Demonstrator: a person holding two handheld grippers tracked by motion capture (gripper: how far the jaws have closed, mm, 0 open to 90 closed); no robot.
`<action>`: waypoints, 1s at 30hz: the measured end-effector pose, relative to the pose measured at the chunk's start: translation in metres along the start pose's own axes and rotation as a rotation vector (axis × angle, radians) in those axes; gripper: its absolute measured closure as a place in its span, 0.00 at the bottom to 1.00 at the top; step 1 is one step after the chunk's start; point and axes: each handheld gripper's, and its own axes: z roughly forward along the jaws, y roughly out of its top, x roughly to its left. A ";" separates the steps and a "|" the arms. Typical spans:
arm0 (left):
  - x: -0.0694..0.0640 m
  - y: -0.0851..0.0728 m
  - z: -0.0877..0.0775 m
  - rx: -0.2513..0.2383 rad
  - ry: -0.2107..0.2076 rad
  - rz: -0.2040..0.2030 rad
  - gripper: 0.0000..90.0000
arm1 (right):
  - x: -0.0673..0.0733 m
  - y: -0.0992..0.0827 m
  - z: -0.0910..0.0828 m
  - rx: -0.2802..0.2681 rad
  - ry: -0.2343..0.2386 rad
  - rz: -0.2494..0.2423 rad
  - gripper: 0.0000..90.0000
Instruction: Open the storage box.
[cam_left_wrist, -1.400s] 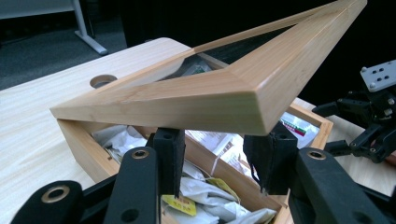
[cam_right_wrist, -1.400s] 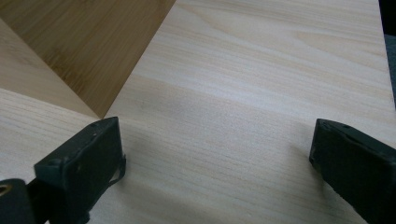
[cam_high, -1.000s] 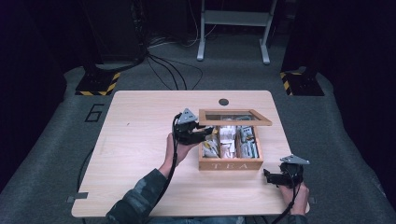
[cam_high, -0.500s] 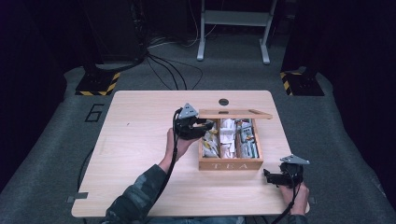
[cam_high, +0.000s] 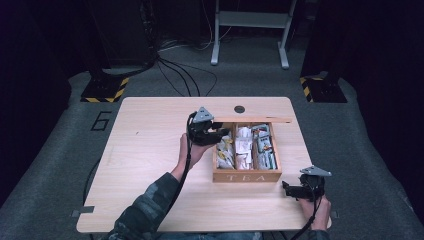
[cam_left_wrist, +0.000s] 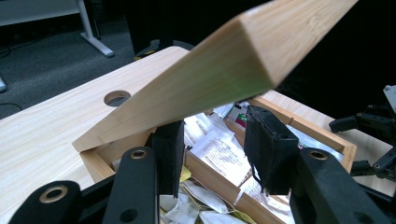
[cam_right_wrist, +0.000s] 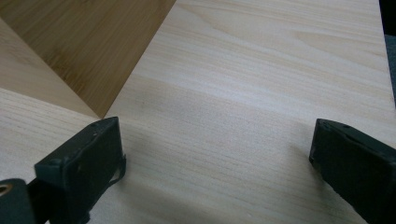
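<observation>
Propping rather than pinching, the left gripper (cam_left_wrist: 217, 135) has its fingers (cam_left_wrist: 268, 144) drawn narrow with nothing between them. Their tips sit under the lid (cam_left_wrist: 196, 79), tipping it up and back so the tea bags (cam_high: 244, 147) below are exposed. The tea box (cam_high: 246, 177) sits just beyond the fingers. The right gripper (cam_high: 290, 189) waits by the box's near corner, fingers wide and empty, likely ready to reach in. Around them lies a pale wooden bench (cam_high: 150, 150), with grey carpet (cam_high: 60, 165) and a dark room beyond.
</observation>
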 end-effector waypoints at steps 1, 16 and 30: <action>0.000 0.000 0.000 0.000 0.000 0.000 0.64 | 0.000 0.000 0.000 0.000 0.000 0.000 0.02; 0.002 0.002 -0.007 0.002 0.106 0.004 0.60 | -0.001 0.000 0.000 0.005 0.000 -0.012 0.03; 0.002 0.005 -0.014 -0.051 0.230 0.021 0.52 | 0.000 0.000 0.000 -0.001 -0.008 -0.003 0.03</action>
